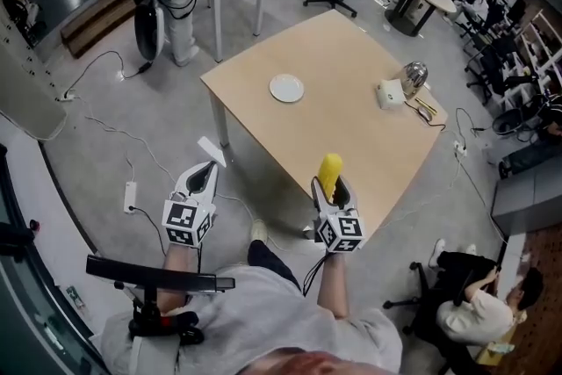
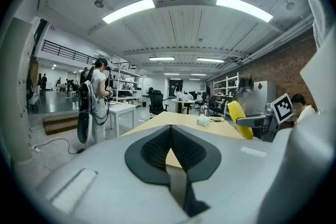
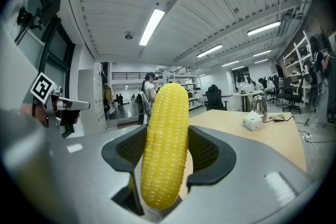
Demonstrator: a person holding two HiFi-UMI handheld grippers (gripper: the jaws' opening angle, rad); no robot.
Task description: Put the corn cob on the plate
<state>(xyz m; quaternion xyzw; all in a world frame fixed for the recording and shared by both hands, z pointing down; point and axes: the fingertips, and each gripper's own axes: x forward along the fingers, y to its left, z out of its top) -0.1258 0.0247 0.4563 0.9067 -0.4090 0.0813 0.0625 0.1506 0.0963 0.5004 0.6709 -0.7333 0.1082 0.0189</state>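
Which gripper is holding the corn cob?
The right gripper, closed on the upright yellow corn cob; the left gripper is shut with nothing between its jaws.

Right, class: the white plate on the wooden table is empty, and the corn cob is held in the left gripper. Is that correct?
Not quite: the corn cob is clamped between the jaws of the right gripper, not the left, as the right gripper view shows. The left gripper is shut on nothing. The white plate on the wooden table is indeed empty.
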